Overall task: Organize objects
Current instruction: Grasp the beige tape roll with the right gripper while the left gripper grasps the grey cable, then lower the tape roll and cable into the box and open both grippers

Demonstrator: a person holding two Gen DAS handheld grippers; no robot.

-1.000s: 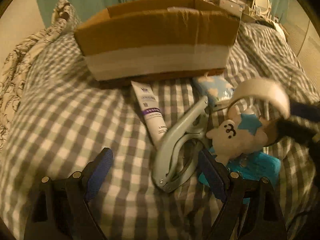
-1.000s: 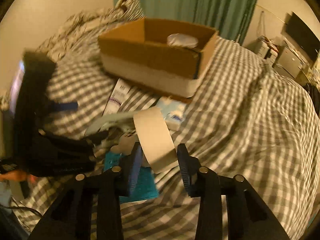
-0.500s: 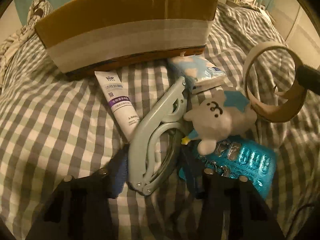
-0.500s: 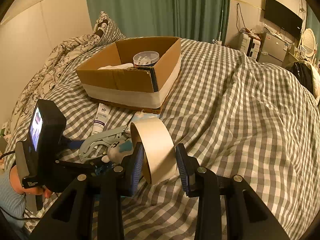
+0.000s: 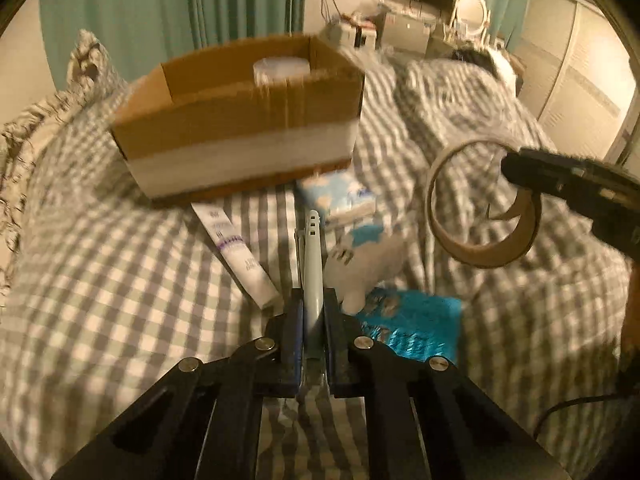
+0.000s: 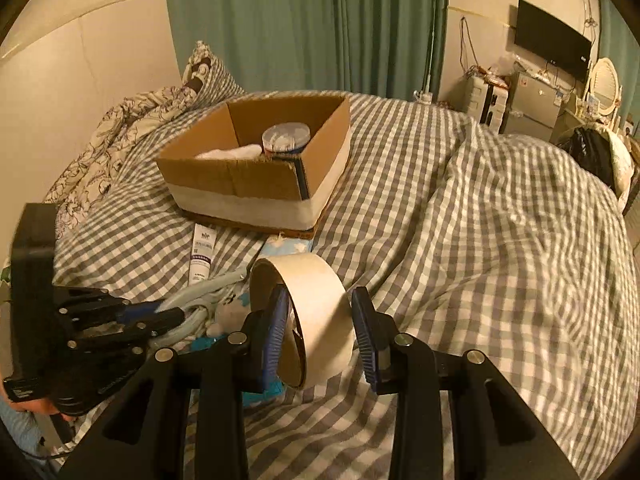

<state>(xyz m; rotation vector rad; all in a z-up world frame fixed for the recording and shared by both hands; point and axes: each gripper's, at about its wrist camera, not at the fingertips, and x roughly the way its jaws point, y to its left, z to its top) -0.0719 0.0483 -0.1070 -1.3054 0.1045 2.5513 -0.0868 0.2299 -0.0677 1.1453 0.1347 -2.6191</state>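
Note:
My left gripper [image 5: 311, 304] is shut on a pale blue hole punch [image 5: 312, 256] and holds it edge-on above the checked bedspread; it also shows in the right wrist view [image 6: 160, 316]. My right gripper [image 6: 320, 308] is shut on a wide tape roll [image 6: 312, 312], held in the air to the right [image 5: 484, 204]. An open cardboard box [image 5: 240, 120] [image 6: 256, 168] stands behind, holding a round tub [image 6: 286, 136]. A white tube [image 5: 236, 248], a tissue pack [image 5: 340, 196], a plush toy [image 5: 360, 264] and a blue blister pack [image 5: 412, 320] lie below.
A patterned pillow [image 6: 132, 128] lies left of the box. Green curtains [image 6: 304, 24] hang behind. A rumpled fold of the checked duvet [image 6: 500, 208] rises at the right. A TV [image 6: 552, 40] and cluttered furniture stand at the far right.
My left gripper closed on the hole punch and lifted it, turning it edge-on. My right gripper rose slightly with the tape roll.

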